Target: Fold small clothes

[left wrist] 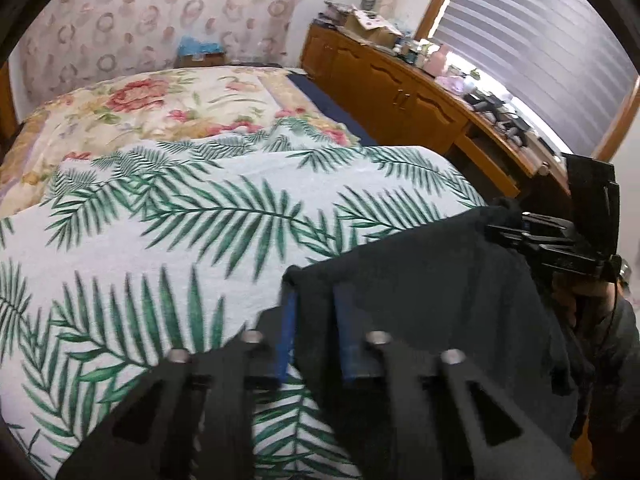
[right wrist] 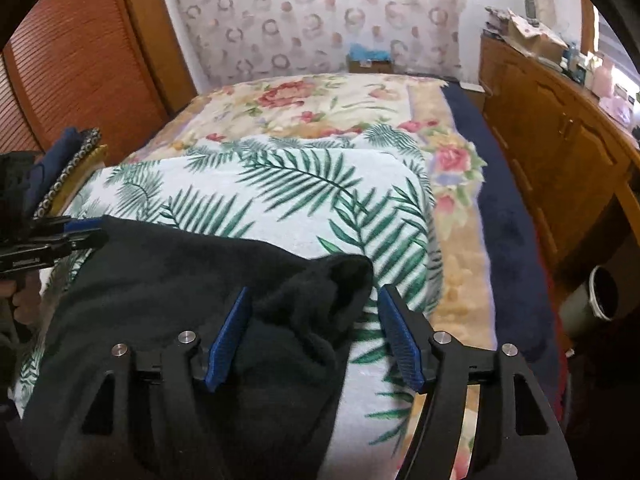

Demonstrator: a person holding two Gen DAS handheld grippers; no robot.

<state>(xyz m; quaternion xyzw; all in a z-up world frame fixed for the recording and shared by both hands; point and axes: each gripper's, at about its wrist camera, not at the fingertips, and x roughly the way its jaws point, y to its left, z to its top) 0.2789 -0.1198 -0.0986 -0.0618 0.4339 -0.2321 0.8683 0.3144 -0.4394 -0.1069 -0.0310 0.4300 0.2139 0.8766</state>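
A black garment (left wrist: 432, 300) hangs over the near end of a bed with a palm-leaf cover (left wrist: 224, 216). In the left wrist view my left gripper (left wrist: 316, 320) is shut on the garment's left corner, with cloth between its blue pads. The right gripper (left wrist: 520, 228) shows at the garment's far right corner. In the right wrist view my right gripper (right wrist: 316, 336) is open, its blue pads (right wrist: 400, 336) wide apart, and a bunched corner of the black garment (right wrist: 224, 288) lies between them, touching only the left pad. The left gripper (right wrist: 80, 236) holds the garment's left edge there.
A floral quilt (left wrist: 152, 104) covers the far half of the bed. A wooden cabinet (left wrist: 392, 92) with clutter runs along the right under a blinded window. Folded clothes (right wrist: 68, 168) lie at the bed's left edge beside a wooden slatted door (right wrist: 76, 64). A bin (right wrist: 596, 296) stands on the floor at right.
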